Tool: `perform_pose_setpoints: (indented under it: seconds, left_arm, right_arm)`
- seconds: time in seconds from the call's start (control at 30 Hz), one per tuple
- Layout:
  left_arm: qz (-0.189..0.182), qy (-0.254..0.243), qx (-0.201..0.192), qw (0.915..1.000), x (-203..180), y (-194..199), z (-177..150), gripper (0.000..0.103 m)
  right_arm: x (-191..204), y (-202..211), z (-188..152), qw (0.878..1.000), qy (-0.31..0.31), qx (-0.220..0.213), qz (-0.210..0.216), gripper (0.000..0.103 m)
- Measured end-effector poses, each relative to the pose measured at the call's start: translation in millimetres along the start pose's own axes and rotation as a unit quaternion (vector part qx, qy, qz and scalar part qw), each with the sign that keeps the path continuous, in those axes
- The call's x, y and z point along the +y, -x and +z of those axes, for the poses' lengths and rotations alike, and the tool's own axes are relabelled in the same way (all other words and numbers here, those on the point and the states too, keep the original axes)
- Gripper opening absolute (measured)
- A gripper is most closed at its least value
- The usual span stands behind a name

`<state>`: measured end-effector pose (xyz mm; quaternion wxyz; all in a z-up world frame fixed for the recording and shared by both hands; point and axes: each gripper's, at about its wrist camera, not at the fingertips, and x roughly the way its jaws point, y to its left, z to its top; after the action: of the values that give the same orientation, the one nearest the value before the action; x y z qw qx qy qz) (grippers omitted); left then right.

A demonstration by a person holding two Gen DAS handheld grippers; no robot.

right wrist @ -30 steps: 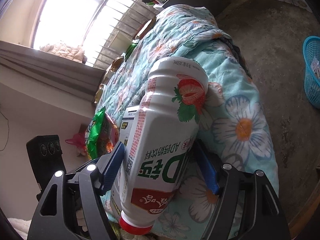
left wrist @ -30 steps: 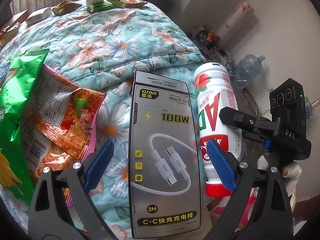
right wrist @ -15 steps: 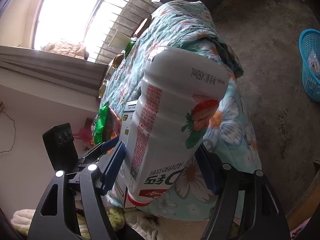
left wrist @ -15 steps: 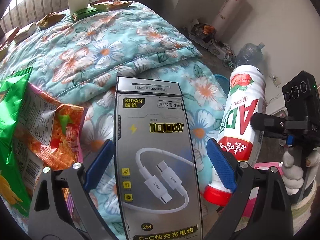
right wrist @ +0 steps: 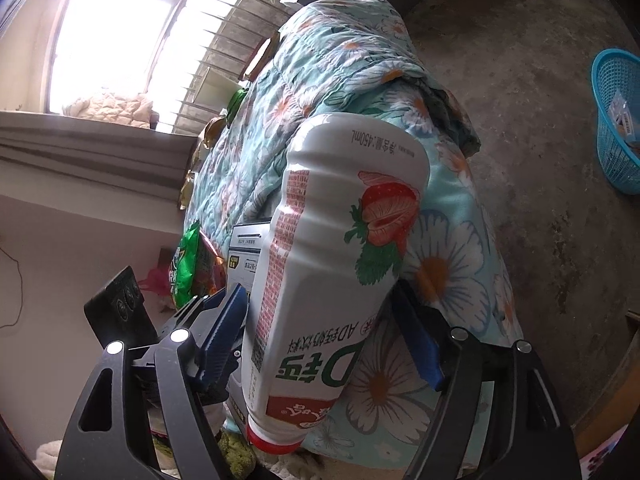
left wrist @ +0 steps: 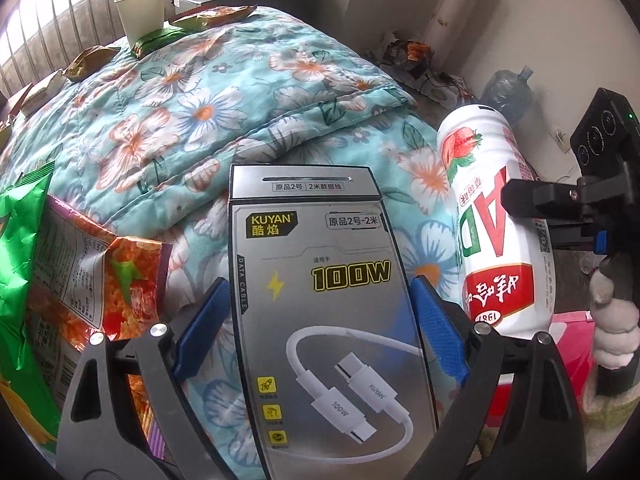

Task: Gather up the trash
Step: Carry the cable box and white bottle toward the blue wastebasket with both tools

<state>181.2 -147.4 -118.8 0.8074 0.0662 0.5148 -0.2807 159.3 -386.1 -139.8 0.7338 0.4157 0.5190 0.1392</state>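
A floral quilt [left wrist: 208, 128] covers the bed under a barred window, and everything I place here is told from it. At its left edge lie a green bag [left wrist: 20, 240] and an orange snack bag [left wrist: 100, 272], trash not yet taken. My left gripper [left wrist: 320, 320] pinches a cable box [left wrist: 320, 300] above the quilt's near edge, both blue pads flat on its long sides so it cannot swing. Just off the quilt's right edge my right gripper [right wrist: 320, 344] has a milk bottle [right wrist: 340, 272], cap down, between its jaws, which are opening, I judge to let it go. Only the right view shows the blue basket [right wrist: 618, 120] on the floor, well beyond the quilt; only the left shows a paper cup [left wrist: 142, 8] and wrappers [left wrist: 90, 62] at the quilt's far end.
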Motion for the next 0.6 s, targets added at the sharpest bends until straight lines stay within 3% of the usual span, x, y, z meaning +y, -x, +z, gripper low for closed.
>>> perform_pose_setpoints:
  seconds: [0.2, 0.33, 0.6]
  left_arm:
    - [-0.004, -0.006, -0.005, 1.0, -2.3, 0.2, -1.6, 0.078]
    - [0.0, -0.006, -0.008, 1.0, -3.8, 0.6, -2.8, 0.078]
    - [0.0, -0.005, 0.001, 1.0, -1.9, -3.8, -2.2, 0.079]
  right_arm:
    - [-1.2, -6.2, 2.5, 1.0, -0.008, -0.006, -0.005, 0.077]
    - [-2.1, -4.1, 1.3, 1.0, -0.014, -0.011, -0.01, 0.07]
    - [0.3, 0.6, -0.7, 1.0, -0.01, -0.02, -0.015, 0.069]
